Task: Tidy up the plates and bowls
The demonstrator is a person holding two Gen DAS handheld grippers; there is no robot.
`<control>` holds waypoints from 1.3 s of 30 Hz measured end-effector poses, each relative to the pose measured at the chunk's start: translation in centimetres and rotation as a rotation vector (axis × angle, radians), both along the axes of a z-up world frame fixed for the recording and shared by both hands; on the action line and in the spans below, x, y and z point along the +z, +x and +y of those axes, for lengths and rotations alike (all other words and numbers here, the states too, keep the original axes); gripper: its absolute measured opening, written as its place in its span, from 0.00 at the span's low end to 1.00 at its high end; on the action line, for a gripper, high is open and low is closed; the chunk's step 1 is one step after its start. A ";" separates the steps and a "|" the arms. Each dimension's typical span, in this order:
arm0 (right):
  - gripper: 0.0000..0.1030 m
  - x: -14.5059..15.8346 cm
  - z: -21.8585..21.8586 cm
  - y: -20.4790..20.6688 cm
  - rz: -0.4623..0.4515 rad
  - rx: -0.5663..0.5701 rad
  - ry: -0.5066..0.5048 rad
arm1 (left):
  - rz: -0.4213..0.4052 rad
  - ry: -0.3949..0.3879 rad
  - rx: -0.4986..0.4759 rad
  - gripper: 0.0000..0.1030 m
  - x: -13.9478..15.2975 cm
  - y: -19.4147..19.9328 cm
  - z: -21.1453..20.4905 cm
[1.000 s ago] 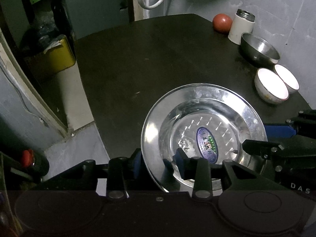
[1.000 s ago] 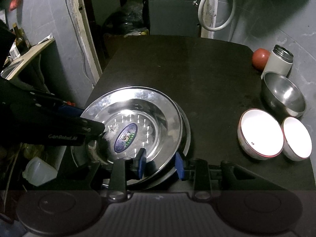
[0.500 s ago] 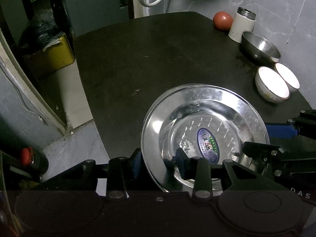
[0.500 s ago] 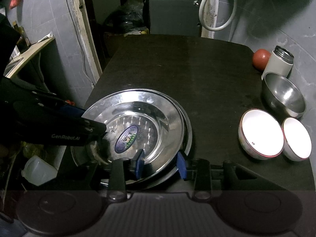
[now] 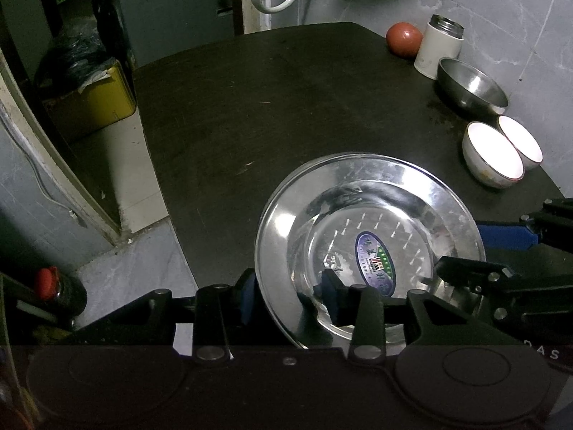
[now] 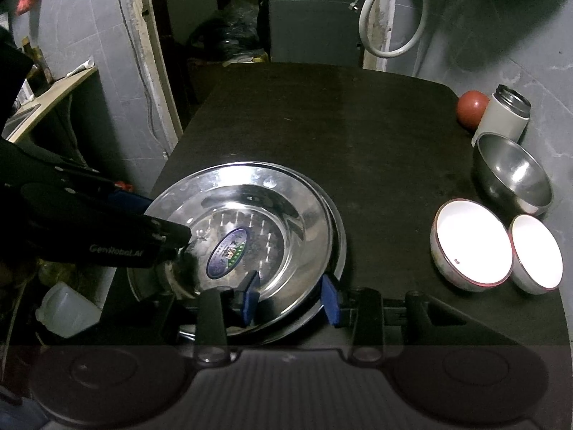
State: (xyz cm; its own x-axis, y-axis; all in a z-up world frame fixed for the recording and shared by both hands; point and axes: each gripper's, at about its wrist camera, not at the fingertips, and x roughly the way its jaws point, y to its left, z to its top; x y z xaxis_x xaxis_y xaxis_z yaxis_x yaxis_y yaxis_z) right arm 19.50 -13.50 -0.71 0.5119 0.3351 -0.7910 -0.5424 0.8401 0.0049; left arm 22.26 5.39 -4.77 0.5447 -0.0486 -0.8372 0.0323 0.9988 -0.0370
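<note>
Left claw (image 5: 288,295) apart astride plate (image 5: 369,247) rim | right claw (image 6: 290,294) likewise | steel: stiff, light, slippery; pinch rim

Dim room, grey walls (image 6: 501,28), dark table (image 5: 286,107)

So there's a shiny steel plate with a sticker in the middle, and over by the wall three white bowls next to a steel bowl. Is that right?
Not quite: there are two white bowls, not three, as the right wrist view shows. They do sit beside the steel bowl near the wall, and the steel plate does carry a sticker in its middle.
</note>
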 end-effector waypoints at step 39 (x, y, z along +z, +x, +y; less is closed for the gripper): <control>1.00 2.2 -14.2 1.9 -0.114 -0.401 0.266 | -0.168 -0.126 0.039 0.99 5.0 4.6 -1.6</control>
